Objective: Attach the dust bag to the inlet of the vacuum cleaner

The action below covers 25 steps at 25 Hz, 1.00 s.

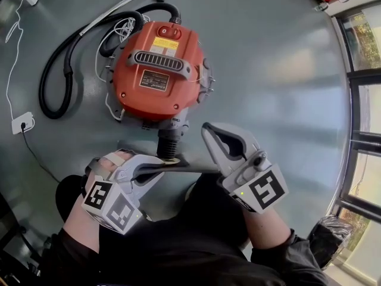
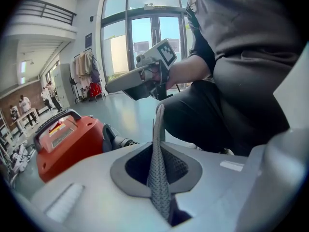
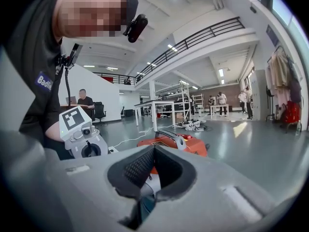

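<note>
The red vacuum cleaner [image 1: 158, 70] stands on the grey floor, its ribbed grey inlet [image 1: 169, 140] pointing toward me. Just below the inlet lies the dust bag's flat grey collar [image 1: 184, 164], its hole close to the inlet's mouth. My left gripper [image 1: 158, 173] is shut on the collar's left part. In the left gripper view the collar [image 2: 159, 124] shows edge-on between the pads, with the vacuum [image 2: 67, 144] beyond. My right gripper [image 1: 208, 131] is shut, tip beside the inlet. The collar's right end reaches its underside. Its pads [image 3: 140, 166] meet with nothing clearly between them.
A black hose [image 1: 59, 70] loops left of the vacuum beside a metal wand [image 1: 119, 8]. A white cable runs to a floor socket [image 1: 22, 123]. Glass doors [image 1: 364, 100] line the right side. People sit and stand at tables [image 3: 154, 105] far behind.
</note>
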Motion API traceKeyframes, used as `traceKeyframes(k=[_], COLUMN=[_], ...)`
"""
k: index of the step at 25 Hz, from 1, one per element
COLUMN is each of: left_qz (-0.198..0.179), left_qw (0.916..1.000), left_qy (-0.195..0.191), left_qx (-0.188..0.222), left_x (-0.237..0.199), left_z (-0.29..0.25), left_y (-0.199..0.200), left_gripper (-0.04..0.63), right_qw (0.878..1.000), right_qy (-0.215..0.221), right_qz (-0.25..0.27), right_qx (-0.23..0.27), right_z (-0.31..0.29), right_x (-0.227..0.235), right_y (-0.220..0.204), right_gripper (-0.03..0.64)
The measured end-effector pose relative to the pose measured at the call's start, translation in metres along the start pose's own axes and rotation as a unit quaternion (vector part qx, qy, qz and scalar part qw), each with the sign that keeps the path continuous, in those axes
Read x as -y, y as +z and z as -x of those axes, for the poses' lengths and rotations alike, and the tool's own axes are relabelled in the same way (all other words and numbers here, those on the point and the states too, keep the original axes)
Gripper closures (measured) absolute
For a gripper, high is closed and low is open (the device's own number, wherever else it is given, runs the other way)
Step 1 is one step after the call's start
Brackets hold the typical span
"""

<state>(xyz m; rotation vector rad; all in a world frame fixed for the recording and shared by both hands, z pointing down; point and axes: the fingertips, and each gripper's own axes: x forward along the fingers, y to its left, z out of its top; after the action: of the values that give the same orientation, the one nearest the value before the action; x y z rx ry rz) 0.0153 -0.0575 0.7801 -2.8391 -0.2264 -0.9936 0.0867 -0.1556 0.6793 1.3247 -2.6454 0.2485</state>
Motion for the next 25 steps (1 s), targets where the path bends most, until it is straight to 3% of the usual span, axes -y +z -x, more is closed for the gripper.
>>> traceKeyframes(k=[3,9,14,16,22,25], left_qz=[-0.001,0.043,0.041,0.036,0.03,0.035], left_qw=[1.0,0.9987,0.999,0.9992,0.9994,0.9992], left_qy=[0.007,0.013,0.011,0.009,0.005,-0.001], left_qx=[-0.007,0.024,0.016,0.013,0.015,0.018], left_x=[-0.003,-0.017,-0.02,-0.02,-0.022,-0.021], left_z=[-0.007,-0.011,-0.012,-0.013,-0.014,-0.014], left_y=[-0.009,-0.018,-0.019,-0.018,-0.018,-0.018], left_gripper=[0.554,0.549,0.543,0.541,0.54,0.54], right_qw=[1.0,0.999,0.996,0.996,0.991,0.988], right_qy=[-0.002,0.001,0.018,0.029,0.021,0.041], right_qz=[0.009,0.038,0.07,0.079,0.125,0.14], right_qx=[0.003,-0.015,-0.048,-0.038,-0.048,-0.053], right_z=[-0.001,-0.018,-0.04,-0.052,-0.084,-0.096], right_x=[0.006,0.021,0.033,0.034,0.061,0.065], right_y=[-0.002,-0.014,-0.024,-0.016,-0.017,-0.017], right_gripper=[0.624,0.624,0.623,0.549,0.515,0.503])
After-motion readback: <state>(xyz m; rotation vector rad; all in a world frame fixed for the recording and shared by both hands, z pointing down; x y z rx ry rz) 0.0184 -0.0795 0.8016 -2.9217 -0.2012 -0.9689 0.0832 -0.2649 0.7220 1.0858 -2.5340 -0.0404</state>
